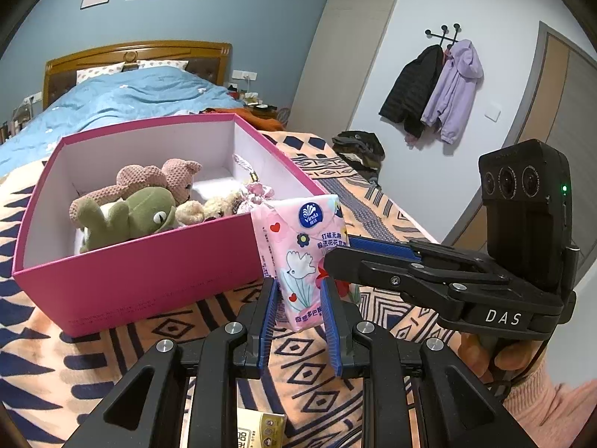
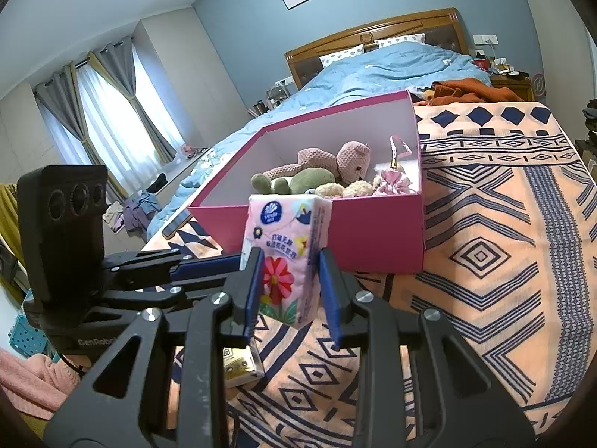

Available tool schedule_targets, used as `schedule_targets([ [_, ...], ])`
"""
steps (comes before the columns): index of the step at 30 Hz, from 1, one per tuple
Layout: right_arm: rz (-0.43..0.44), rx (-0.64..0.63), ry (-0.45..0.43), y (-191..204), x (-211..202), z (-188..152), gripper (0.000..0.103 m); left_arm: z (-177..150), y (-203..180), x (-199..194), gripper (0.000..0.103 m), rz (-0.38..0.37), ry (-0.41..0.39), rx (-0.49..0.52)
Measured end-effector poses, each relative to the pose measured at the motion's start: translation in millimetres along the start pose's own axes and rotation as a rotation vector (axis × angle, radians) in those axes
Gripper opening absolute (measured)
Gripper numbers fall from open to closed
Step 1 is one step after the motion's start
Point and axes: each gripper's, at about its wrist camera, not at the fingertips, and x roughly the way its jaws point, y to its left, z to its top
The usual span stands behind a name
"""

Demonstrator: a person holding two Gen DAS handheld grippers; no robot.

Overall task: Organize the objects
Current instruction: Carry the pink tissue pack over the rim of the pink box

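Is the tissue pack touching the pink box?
Cannot tell. In both wrist views the tissue pack, clamped by both grippers, overlaps the pink box front wall, hiding any gap.

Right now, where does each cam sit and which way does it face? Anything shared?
Left wrist: on the left gripper, looking along its fingers at the tissue pack and pink box, headboard beyond; shows its own fingers, the right gripper and the hand holding it.
Right wrist: on the right gripper, facing the same pack and box, windows on the left; shows its own fingers and the left gripper.
Shared: both clamp one tissue pack upright on the patterned blanket; plush toys show in both.
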Motion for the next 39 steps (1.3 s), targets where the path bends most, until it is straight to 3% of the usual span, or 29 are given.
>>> schedule_targets([
  [39, 0.008, -0.013, -0.032, -3.8, 1.8, 25.8, 0.033, 27.1, 4.1, -1.8, 0.023, 0.021, -0.027, 0.022],
])
